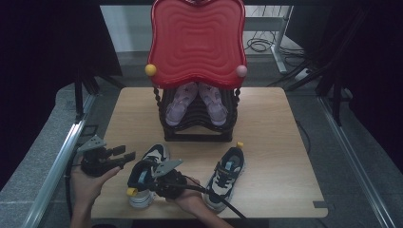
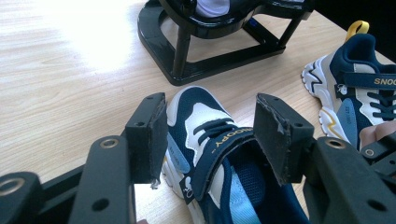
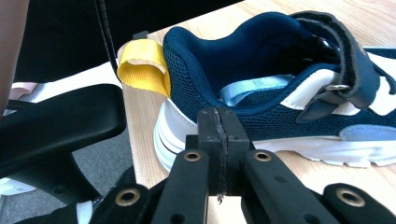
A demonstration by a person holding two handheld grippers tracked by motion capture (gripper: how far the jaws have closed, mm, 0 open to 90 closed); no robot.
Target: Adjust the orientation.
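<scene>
Left tool (image 2: pixel 210 135) hangs open over the near-left sneaker (image 1: pixel 147 173); right tool (image 3: pixel 218 135) sits closed, empty, at its side. Open the right one wide, then pinch the heel collar.

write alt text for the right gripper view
The right gripper, jaws shut with nothing between them, sits beside a navy and white sneaker lying on a wooden table; a yellow heel loop faces the camera.
</scene>
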